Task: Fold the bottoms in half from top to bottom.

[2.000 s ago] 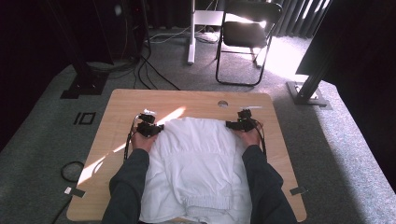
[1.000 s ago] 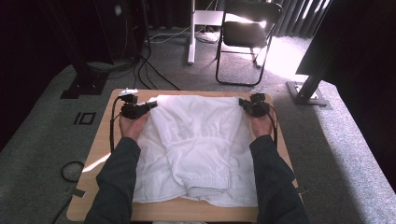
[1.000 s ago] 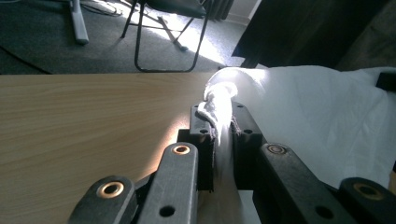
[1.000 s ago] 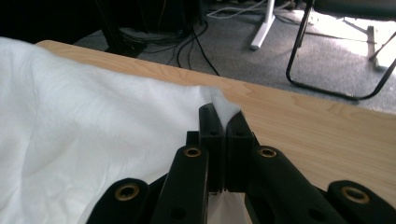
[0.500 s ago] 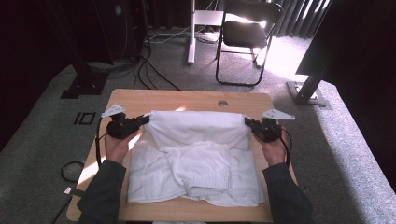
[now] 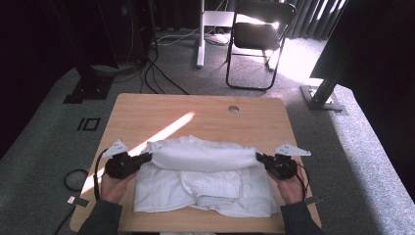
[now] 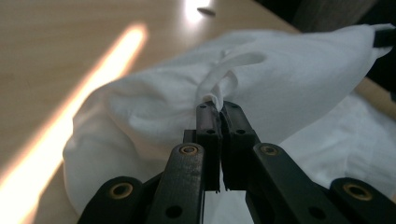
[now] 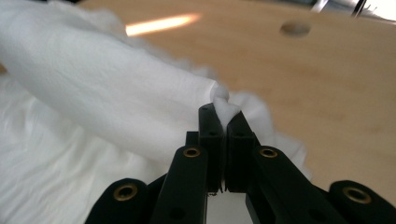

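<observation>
The left tongs (image 6: 145, 159) were clamped tight on a pinch of the white garment (image 6: 205, 178), and the left gripper view showed it plainly: both black jaws pressed together with a twist of white fabric (image 7: 219, 91) poking out above their tips. Over on the other side, the right tongs (image 6: 260, 158) had the same story, jaws closed hard on a small bunch of cloth (image 8: 223, 105) at the opposite end. Between the two, the garment's far edge was lifted and stretched into a rounded roll running straight from one pair of tongs to the other, and that roll hung over the rest of the cloth. The rest lay rumpled and flat on the wooden surface (image 6: 205, 117), towards the person's side, with a ribbed hem showing near the middle. The left hand (image 6: 113, 186) and the right hand (image 6: 289, 188) sat low at either flank of the pile, forearms coming in from the near edge. A stripe of sunlight (image 6: 166, 131) cut across the bare wood beyond the cloth, and a small round hole (image 6: 233, 108) sat near the far edge. A black chair (image 6: 257, 36) stood on the carpet behind the surface.
</observation>
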`<state>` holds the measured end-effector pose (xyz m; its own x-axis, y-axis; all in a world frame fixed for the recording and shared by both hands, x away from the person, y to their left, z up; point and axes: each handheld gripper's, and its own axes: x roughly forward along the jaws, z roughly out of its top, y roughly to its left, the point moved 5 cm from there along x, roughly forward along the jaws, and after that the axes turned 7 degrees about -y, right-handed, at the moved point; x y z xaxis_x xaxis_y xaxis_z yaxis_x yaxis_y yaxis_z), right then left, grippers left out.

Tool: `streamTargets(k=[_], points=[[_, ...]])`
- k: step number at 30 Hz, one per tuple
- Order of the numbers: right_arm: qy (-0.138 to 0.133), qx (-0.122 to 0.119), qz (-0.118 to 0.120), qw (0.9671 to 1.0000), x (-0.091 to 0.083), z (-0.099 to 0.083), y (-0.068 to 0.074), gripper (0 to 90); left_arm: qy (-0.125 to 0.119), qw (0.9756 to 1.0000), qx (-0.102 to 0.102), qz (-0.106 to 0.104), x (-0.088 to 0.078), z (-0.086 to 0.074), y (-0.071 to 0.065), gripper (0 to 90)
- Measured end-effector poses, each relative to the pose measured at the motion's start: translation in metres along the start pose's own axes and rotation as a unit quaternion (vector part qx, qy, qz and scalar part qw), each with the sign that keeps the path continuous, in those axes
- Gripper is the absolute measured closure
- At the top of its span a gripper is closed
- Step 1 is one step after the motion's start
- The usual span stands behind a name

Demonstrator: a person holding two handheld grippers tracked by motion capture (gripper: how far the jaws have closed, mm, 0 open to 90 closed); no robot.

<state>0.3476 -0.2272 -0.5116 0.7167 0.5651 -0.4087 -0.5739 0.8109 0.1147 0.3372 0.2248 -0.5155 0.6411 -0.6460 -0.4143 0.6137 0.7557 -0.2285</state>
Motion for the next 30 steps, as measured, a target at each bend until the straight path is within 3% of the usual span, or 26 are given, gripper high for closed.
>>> streamTargets(k=[3, 6, 9, 11, 17, 19, 22, 28, 30], points=[[0.050, -0.006, 0.008, 0.9987, 0.008, -0.028, 0.005, 87.5, 0.050, 0.9987, -0.005, 0.007, 0.012, -0.026, 0.002, 87.9], [0.092, -0.002, 0.016, 0.9957, 0.022, -0.050, 0.008, 87.5, 0.099, 0.9946, 0.016, 0.026, 0.028, -0.044, 0.003, 87.9], [0.119, -0.006, 0.011, 0.9928, 0.037, -0.060, 0.009, 87.4, 0.125, 0.9911, 0.030, 0.036, 0.044, -0.051, 0.003, 87.9], [0.128, -0.015, 0.007, 0.9917, 0.045, -0.062, 0.008, 87.3, 0.116, 0.9922, 0.025, 0.038, 0.049, -0.050, 0.005, 87.9], [0.118, -0.011, -0.002, 0.9930, 0.058, -0.057, 0.000, 87.1, 0.101, 0.9920, 0.030, 0.069, 0.063, -0.041, 0.017, 87.8], [0.114, 0.000, -0.010, 0.9934, 0.069, -0.050, -0.009, 87.0, 0.099, 0.9912, 0.035, 0.081, 0.070, -0.036, 0.021, 87.8], [0.116, -0.003, -0.021, 0.9931, 0.083, -0.042, -0.017, 86.9, 0.102, 0.9882, 0.048, 0.103, 0.081, -0.028, 0.028, 87.8], [0.118, -0.001, -0.044, 0.9921, 0.116, -0.023, -0.036, 86.9, 0.089, 0.9858, 0.043, 0.136, 0.106, -0.010, 0.051, 87.8], [0.114, 0.002, -0.054, 0.9920, 0.127, -0.017, -0.042, 87.0, 0.080, 0.9861, 0.035, 0.142, 0.112, -0.006, 0.058, 87.9]])
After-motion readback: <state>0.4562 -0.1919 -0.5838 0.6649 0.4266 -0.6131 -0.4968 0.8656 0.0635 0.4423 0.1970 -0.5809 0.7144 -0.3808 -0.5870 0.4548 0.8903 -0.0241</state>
